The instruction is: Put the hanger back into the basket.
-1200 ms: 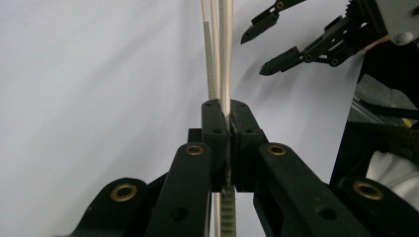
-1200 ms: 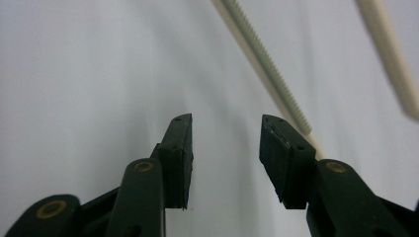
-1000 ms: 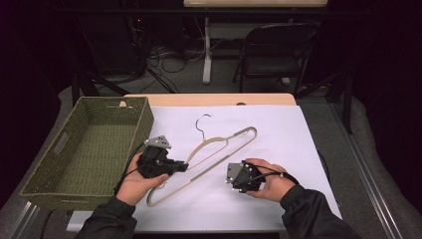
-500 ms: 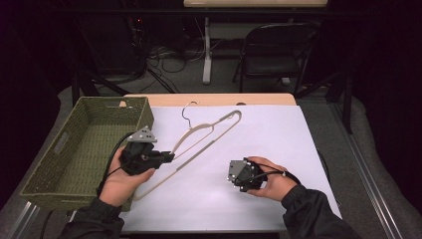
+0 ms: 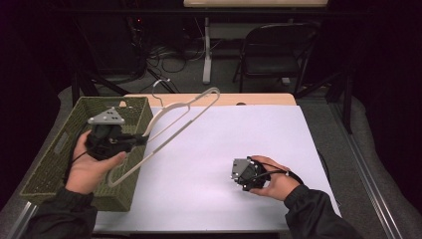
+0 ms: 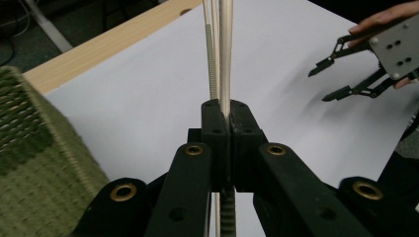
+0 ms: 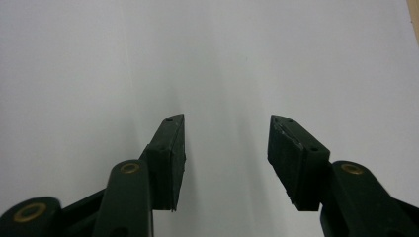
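- The table (image 5: 278, 99) takes up the middle of the high view, its wooden edge showing along the far side. A white sheet (image 5: 239, 144) covers most of its top.
- The woven green basket (image 5: 50, 164) stands at the left of the high view, on the table's left side. Its long side runs from the lower left toward the upper middle. Of its inside only bare woven floor and walls show, with nothing lying on them; the left hand covers part of it. In the left gripper view the basket's wall (image 6: 34, 173) sits at the lower left.
- The clothes hanger (image 5: 171, 127), pale with a thin metal hook, is lifted off the sheet and slants from the lower left up toward the upper middle of the high view. Its lower end hangs over the basket's near right corner. Its hook (image 5: 160, 84) points at the far edge of the table.
- The left gripper (image 5: 142, 140) is held above the basket, left of centre in the high view. Its jaws are pressed together on one pale bar of the hanger (image 6: 225, 59), which runs straight up the middle of the left gripper view.
- The right gripper (image 5: 238, 178) rests low over the sheet at the lower right of the high view, well apart from the hanger. Its jaws (image 7: 225, 148) stand spread and have just been opening, with only white sheet between them.
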Motion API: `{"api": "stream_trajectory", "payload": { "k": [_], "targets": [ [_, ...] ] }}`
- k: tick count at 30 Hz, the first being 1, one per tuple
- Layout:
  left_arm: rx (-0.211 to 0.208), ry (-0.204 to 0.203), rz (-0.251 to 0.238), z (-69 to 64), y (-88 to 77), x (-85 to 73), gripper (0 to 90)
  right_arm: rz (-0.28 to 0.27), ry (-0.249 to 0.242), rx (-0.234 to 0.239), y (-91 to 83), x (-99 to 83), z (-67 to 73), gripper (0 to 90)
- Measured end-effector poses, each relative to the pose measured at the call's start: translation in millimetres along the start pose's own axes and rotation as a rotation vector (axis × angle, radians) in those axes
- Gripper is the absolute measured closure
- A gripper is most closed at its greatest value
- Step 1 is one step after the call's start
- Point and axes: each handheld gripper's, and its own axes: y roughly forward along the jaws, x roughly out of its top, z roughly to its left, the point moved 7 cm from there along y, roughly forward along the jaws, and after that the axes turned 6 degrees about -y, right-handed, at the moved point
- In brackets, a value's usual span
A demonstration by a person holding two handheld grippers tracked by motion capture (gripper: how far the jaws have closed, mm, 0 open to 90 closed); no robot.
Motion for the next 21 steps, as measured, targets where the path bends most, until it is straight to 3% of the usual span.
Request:
{"api": "stream_trajectory", "payload": {
  "k": [6,7,8,18,21],
  "targets": [
    [0.037,-0.026,-0.007,35.9,-19.7,-11.1,87.4,0.013,0.003,0.007,2.3,-3.5,0.3,48.7],
    [0.053,-0.038,-0.01,47.8,-25.2,-16.5,87.4,0.007,0.01,0.003,3.1,-3.2,0.0,48.7],
    [0.053,-0.038,-0.01,47.8,-25.2,-16.5,87.5,0.007,0.01,0.003,3.1,-3.2,0.0,48.7],
    [0.099,-0.096,-0.008,98.4,-48.4,-45.8,87.4,0.008,-0.009,-0.003,5.5,-1.4,-0.6,48.7],
    [0.116,-0.111,-0.003,108.4,-53.1,-52.9,87.4,0.009,-0.01,-0.003,5.8,-1.5,-0.3,48.7]
  ]
}}
